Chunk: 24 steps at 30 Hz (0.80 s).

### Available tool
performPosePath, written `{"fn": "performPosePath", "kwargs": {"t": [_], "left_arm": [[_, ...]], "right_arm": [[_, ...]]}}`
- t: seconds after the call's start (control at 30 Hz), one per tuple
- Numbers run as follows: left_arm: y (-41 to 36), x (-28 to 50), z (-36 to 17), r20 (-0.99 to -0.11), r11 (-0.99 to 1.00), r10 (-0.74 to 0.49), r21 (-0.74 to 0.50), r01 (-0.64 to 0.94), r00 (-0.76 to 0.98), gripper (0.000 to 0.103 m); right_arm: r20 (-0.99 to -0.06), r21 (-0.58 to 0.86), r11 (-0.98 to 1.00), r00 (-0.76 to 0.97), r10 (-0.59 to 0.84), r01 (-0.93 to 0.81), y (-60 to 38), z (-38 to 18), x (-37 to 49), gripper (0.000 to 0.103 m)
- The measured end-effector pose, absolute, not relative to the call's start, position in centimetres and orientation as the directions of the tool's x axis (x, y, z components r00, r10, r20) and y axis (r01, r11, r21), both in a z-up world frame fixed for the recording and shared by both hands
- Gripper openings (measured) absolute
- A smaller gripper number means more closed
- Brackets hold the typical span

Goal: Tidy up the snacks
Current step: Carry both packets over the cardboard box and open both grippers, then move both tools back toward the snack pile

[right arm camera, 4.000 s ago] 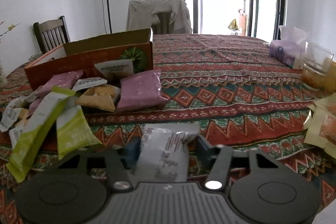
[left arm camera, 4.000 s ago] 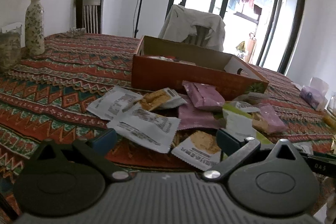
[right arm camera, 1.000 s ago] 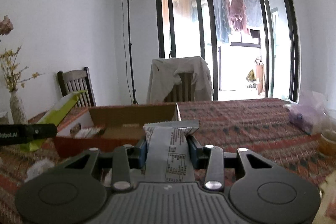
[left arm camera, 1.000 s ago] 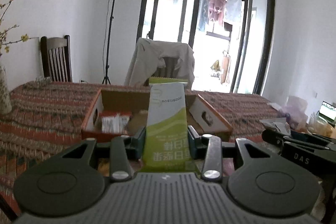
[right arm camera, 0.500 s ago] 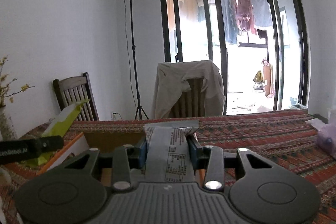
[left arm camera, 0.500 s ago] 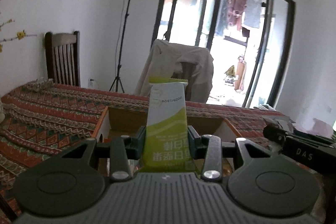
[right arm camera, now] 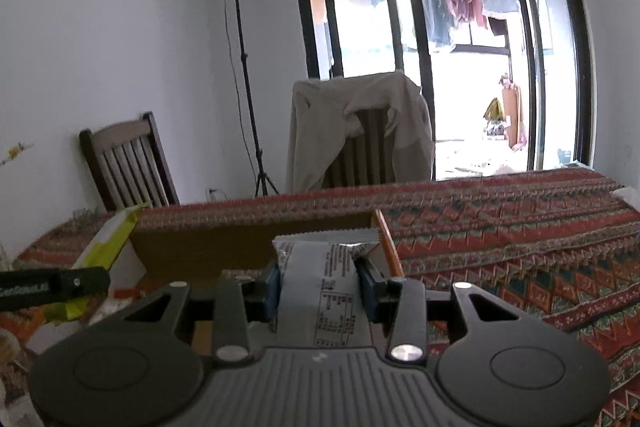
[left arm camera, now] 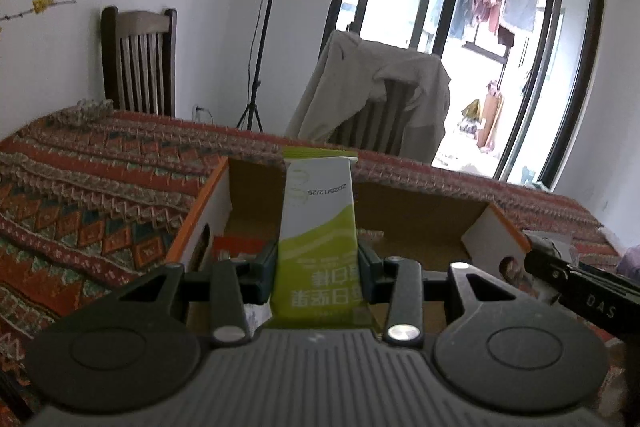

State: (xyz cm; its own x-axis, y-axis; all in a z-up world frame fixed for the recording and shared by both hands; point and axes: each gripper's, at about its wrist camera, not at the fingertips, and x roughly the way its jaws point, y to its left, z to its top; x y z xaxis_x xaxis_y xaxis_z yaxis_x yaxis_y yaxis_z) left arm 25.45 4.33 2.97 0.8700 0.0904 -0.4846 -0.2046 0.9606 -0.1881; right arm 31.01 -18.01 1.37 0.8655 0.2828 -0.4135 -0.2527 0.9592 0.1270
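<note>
My left gripper (left arm camera: 318,277) is shut on a green and white snack packet (left arm camera: 318,227) and holds it upright over the open orange cardboard box (left arm camera: 420,211). My right gripper (right arm camera: 322,291) is shut on a silver-white snack packet (right arm camera: 328,275) above the right end of the same box (right arm camera: 240,247). The left gripper and its green packet (right arm camera: 108,247) show at the left of the right wrist view. The right gripper's body (left arm camera: 580,291) shows at the right of the left wrist view. A red-labelled packet (left arm camera: 236,245) lies inside the box.
The table wears a red patterned cloth (right arm camera: 520,227). A chair draped with a beige jacket (left arm camera: 380,91) stands behind the box. A dark wooden chair (left arm camera: 138,59) and a light stand (right arm camera: 240,67) are at the back left. Glass doors (right arm camera: 440,47) are behind.
Both grippers have moved forward and lower with their packets, from above the table to right over the open box. Both stay shut.
</note>
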Motion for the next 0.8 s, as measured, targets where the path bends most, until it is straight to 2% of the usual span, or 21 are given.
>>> {"fn": "performPosePath", "kwargs": {"t": [0.33,0.37,0.4,0.43,0.47,0.5,0.53,0.8], "left_arm": [[4.1,25.1,2.3,-0.477,0.966,0.086,-0.176,-0.19,0.875,0.042],[4.0,24.9,2.4,-0.469,0.966,0.085,-0.178,-0.189,0.879,0.05],[4.1,24.8,2.5,-0.463,0.965,0.085,-0.181,-0.188,0.882,0.056],[4.1,24.6,2.6,-0.451,0.964,0.09,-0.184,-0.191,0.888,0.07],[4.1,24.3,2.7,-0.438,0.963,0.096,-0.187,-0.194,0.894,0.088],[4.1,24.0,2.8,-0.426,0.961,0.109,-0.186,-0.205,0.898,0.097],[4.1,23.8,3.0,-0.415,0.96,0.122,-0.183,-0.214,0.902,0.103],[3.9,23.4,3.4,-0.402,0.957,0.139,-0.182,-0.227,0.905,0.103]], "right_arm": [[-0.441,0.115,0.96,0.853,0.28,-0.256,-17.7,0.2,30.6,0.041],[-0.441,0.116,0.96,0.853,0.28,-0.255,-17.8,0.2,30.6,0.044],[-0.439,0.118,0.96,0.854,0.28,-0.255,-17.8,0.2,30.5,0.056],[-0.435,0.118,0.96,0.855,0.281,-0.255,-17.9,0.2,30.5,0.072],[-0.43,0.119,0.959,0.858,0.282,-0.255,-18.0,0.2,30.3,0.08],[-0.425,0.124,0.959,0.859,0.285,-0.257,-18.1,0.2,30.2,0.093],[-0.419,0.132,0.957,0.86,0.289,-0.258,-18.2,0.3,30.2,0.101],[-0.413,0.15,0.959,0.866,0.283,-0.242,-18.8,0.6,30.0,0.103]]}}
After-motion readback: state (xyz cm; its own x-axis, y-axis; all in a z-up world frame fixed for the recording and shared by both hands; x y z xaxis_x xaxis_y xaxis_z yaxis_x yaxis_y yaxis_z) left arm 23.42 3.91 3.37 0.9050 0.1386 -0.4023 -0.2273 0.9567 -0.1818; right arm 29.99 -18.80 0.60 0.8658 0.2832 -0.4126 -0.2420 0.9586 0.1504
